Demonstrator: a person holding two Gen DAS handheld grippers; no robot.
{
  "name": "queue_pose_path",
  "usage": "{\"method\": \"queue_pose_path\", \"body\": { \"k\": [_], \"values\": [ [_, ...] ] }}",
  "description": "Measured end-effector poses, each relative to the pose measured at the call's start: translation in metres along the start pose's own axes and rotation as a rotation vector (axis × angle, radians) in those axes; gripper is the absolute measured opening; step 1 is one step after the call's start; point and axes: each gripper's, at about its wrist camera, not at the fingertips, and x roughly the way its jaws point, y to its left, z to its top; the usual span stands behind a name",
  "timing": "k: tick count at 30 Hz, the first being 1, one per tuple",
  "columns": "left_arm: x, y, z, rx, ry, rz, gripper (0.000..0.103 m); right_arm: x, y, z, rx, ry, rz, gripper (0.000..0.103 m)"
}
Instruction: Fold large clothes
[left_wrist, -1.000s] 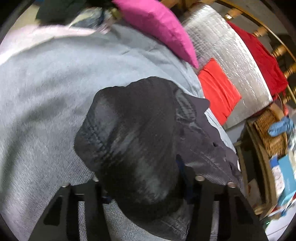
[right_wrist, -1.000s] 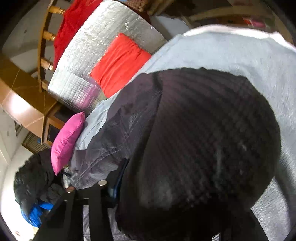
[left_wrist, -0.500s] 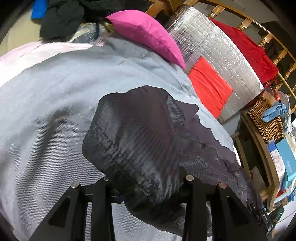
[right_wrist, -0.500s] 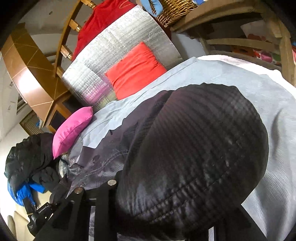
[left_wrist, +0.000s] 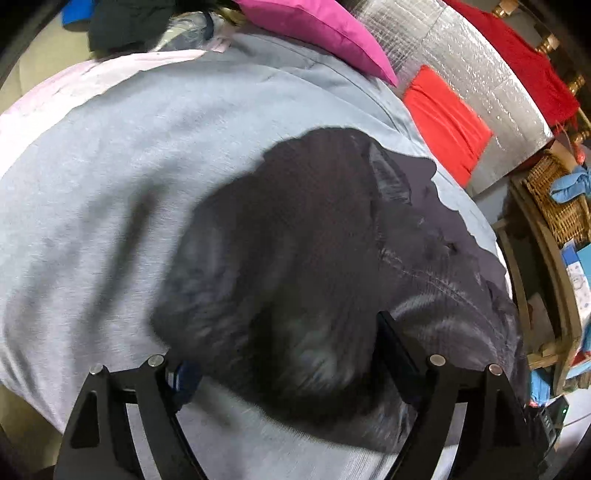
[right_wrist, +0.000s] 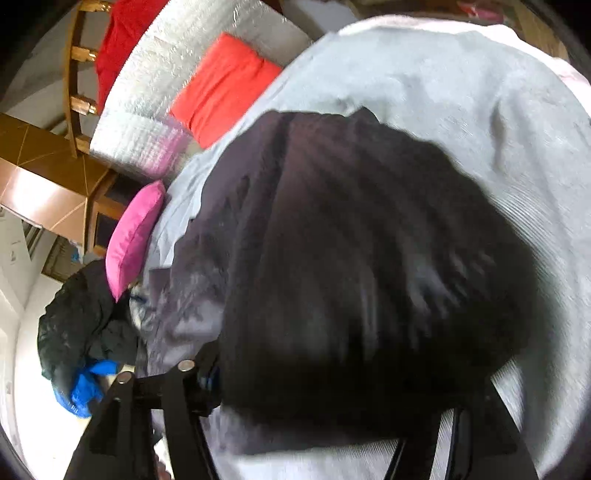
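A dark quilted jacket (left_wrist: 295, 240) lies folded in a thick bundle on the grey bedsheet (left_wrist: 110, 166). My left gripper (left_wrist: 284, 354) stands over its near edge, jaws opening and spread wide. The fold lies loose between the fingers, which do not pinch it. In the right wrist view the same jacket (right_wrist: 351, 240) fills the middle. My right gripper (right_wrist: 340, 387) straddles its near end, jaws opening too, with the fabric slack between the fingers. The right finger is partly hidden behind the bundle. Both views are blurred.
A pink pillow (left_wrist: 314, 33) and a red cushion (left_wrist: 443, 118) lie at the head of the bed against a silver quilted pad (left_wrist: 480, 74). A wicker basket (left_wrist: 557, 206) stands on wooden shelves to the right. Dark clothes (right_wrist: 81, 325) and a blue garment (right_wrist: 85, 387) are heaped beside the bed.
Both grippers' jaws have spread apart and let go of the jacket's fold that they pinched before. The bundle now rests on the sheet. Both hands have shifted across the bed.
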Motion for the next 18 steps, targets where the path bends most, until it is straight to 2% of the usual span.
{"method": "queue_pose_path", "body": {
  "k": [3, 5, 7, 9, 10, 13, 15, 18],
  "values": [
    [-0.021, 0.011, 0.002, -0.005, 0.009, -0.011, 0.085, -0.021, -0.008, -0.012, -0.014, 0.044, 0.007, 0.072],
    [-0.038, 0.013, 0.004, 0.026, -0.017, 0.007, 0.085, -0.04, -0.012, -0.019, -0.043, 0.083, 0.028, 0.072],
    [-0.056, 0.015, 0.007, 0.067, -0.059, 0.032, 0.085, -0.059, -0.011, -0.022, -0.088, 0.085, 0.027, 0.072],
    [-0.07, 0.015, 0.014, 0.099, -0.112, 0.074, 0.088, -0.082, -0.008, -0.019, -0.148, 0.049, 0.005, 0.074],
    [-0.074, 0.013, 0.016, 0.109, -0.127, 0.085, 0.088, -0.09, -0.009, -0.015, -0.163, 0.023, -0.013, 0.08],
    [-0.069, 0.004, 0.031, 0.128, -0.133, 0.136, 0.088, -0.104, -0.012, 0.006, -0.146, -0.072, -0.062, 0.083],
    [-0.057, -0.011, 0.037, 0.159, -0.154, 0.16, 0.088, -0.103, -0.012, 0.018, -0.119, -0.133, -0.022, 0.083],
    [-0.034, -0.026, 0.034, 0.225, -0.155, 0.248, 0.088, -0.085, 0.007, 0.026, -0.19, -0.198, -0.051, 0.083]
  ]
}}
